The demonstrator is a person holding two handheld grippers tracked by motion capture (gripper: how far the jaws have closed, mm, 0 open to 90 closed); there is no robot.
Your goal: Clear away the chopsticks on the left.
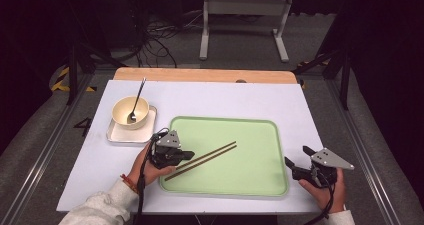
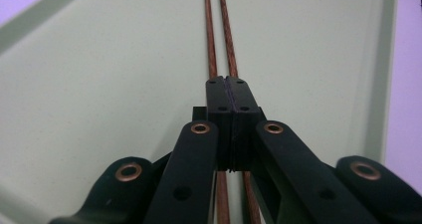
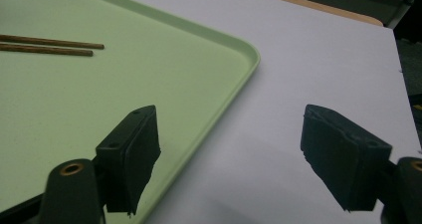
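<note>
Two brown chopsticks [image 1: 205,159] lie side by side on the pale green tray [image 1: 260,185], slanting from its front left toward the middle. My left gripper [image 1: 189,155] rests over their near ends at the tray's left edge. In the left gripper view its jaws [image 2: 229,79] are shut, pads flush together, and the chopsticks [image 2: 211,35] run underneath them across the tray [image 2: 99,84]. Nothing shows between the pads. My right gripper [image 1: 296,155] stands open over the white table just right of the tray. In its own view the gripper [image 3: 231,154] holds nothing, with the chopsticks [image 3: 50,42] far off on the tray [image 3: 149,69].
A cream bowl [image 1: 125,116] with a fork [image 1: 136,101] in it sits on a small white tray [image 1: 116,134] at the left, just behind my left hand. The white table top [image 1: 225,97] ends in a wooden strip at the back. Cables and a stand lie on the floor beyond.
</note>
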